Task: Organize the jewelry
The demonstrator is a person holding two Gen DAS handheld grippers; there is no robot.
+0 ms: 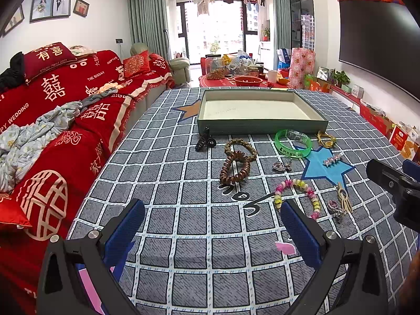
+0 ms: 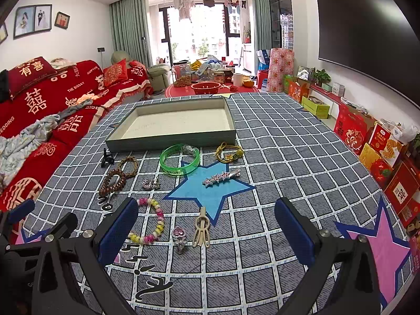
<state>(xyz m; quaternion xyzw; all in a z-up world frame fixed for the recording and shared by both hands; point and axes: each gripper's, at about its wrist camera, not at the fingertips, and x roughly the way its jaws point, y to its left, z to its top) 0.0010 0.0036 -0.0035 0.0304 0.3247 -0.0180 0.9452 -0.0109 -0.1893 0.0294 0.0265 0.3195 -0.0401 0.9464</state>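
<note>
Grey checked cloth point(image 2: 275, 141) over the table, red-draped sofa point(image 1: 65, 105) alongside. Shallow box point(image 2: 168, 139) on the cloth, far side of the jewelry. Just before it: green bangle point(image 2: 179, 160), brown coil tie point(image 1: 235, 168), bead bracelet point(image 2: 152, 220), star clip point(image 2: 221, 177), pink ring point(image 2: 179, 233). Left gripper point(image 1: 212, 231) and right gripper point(image 2: 206, 232) above the cloth, jaws spread wide, holding nothing.

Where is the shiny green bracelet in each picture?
Left wrist view: the green bracelet lies right of centre, just in front of the tray's near wall.
Right wrist view: the green bracelet lies left of centre, just in front of the tray.
Shared landmark: the blue star, whose top point it overlaps.
</note>
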